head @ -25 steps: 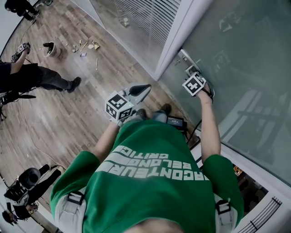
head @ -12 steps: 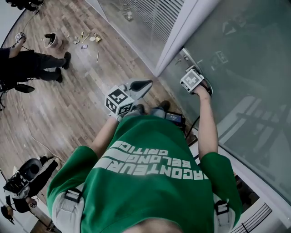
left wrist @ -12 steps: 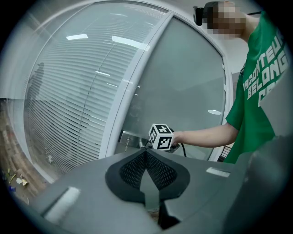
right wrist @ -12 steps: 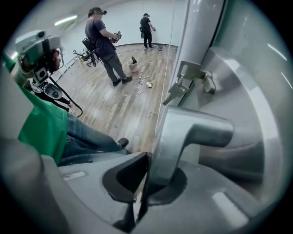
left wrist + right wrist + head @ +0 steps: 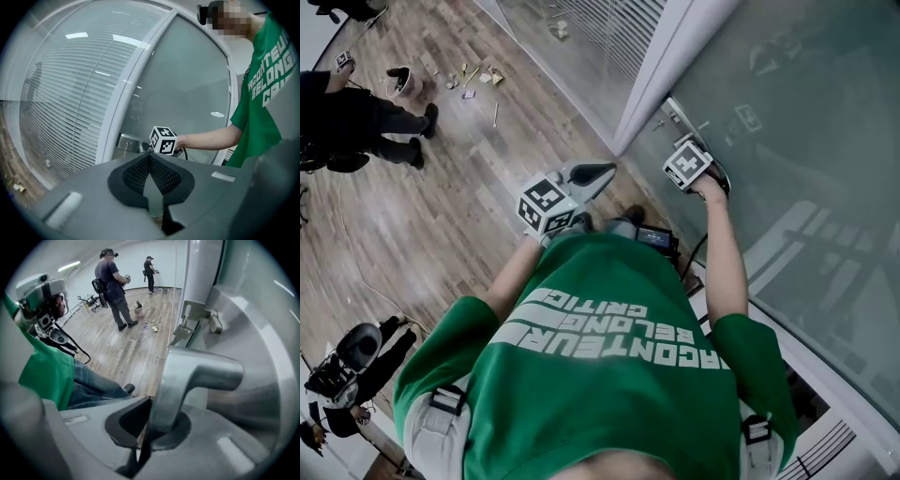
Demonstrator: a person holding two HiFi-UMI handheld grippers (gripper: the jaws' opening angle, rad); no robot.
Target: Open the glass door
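Sunk slightly since a second ago, the right hand-held gripper [image 5: 154,405] clamps the silver metal lever handle [image 5: 202,373] at the edge of the frosted glass door [image 5: 811,141]; the left hand-held gripper [image 5: 149,160] hangs closed, empty.

Large room with a light wood-plank floor [image 5: 441,216] and a pale wall [image 5: 136,263] at the far end. One side is a glass partition [image 5: 61,108] lined with horizontal blinds, edged by a broad white frame post [image 5: 661,66]. Ceiling lights [image 5: 77,35] reflect in the glass as bright bars, and a strip light [image 5: 70,266] glows overhead. Small scraps of litter [image 5: 473,77] and a bucket [image 5: 401,82] sit on the floor near the partition. A person in dark clothes [image 5: 112,287] stands by the bucket, and another [image 5: 151,270] stands close to the far wall. A third person [image 5: 347,375] with dark gear is at the lower left of the head view.
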